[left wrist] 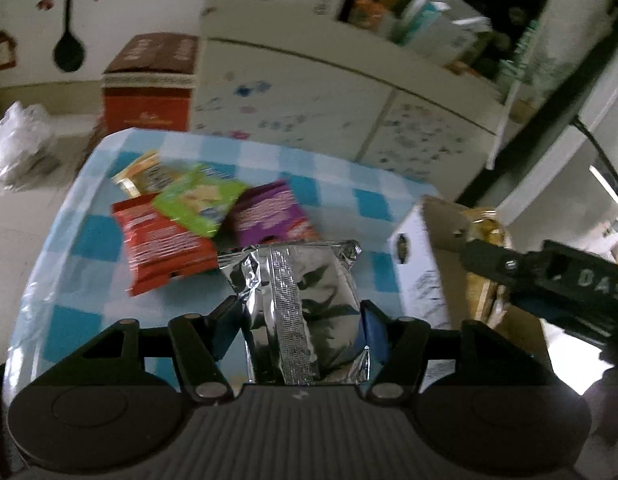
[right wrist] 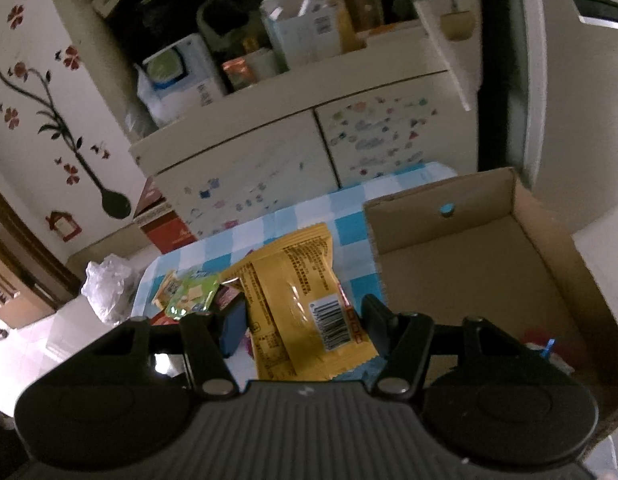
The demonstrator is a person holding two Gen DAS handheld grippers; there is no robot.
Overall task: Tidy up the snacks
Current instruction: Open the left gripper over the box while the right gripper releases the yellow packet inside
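A: Blue-check tablecloth (left wrist: 341, 168), cupboard behind. Left gripper (left wrist: 299, 320)?
B: Pinching a silver packet (left wrist: 309, 300), near red (left wrist: 161, 240), green (left wrist: 197, 200), purple packets (left wrist: 269, 216).
A: Right gripper (right wrist: 303, 324)?
B: Clamped on yellow packet (right wrist: 297, 288), just beside the cardboard box (right wrist: 469, 264)

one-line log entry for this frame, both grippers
left gripper: shut on silver packet | right gripper: shut on yellow packet | box: beside right gripper | loose snacks: on checked cloth

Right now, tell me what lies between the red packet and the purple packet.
In the left wrist view, the green packet lies between the red packet and the purple packet, overlapping the red one.
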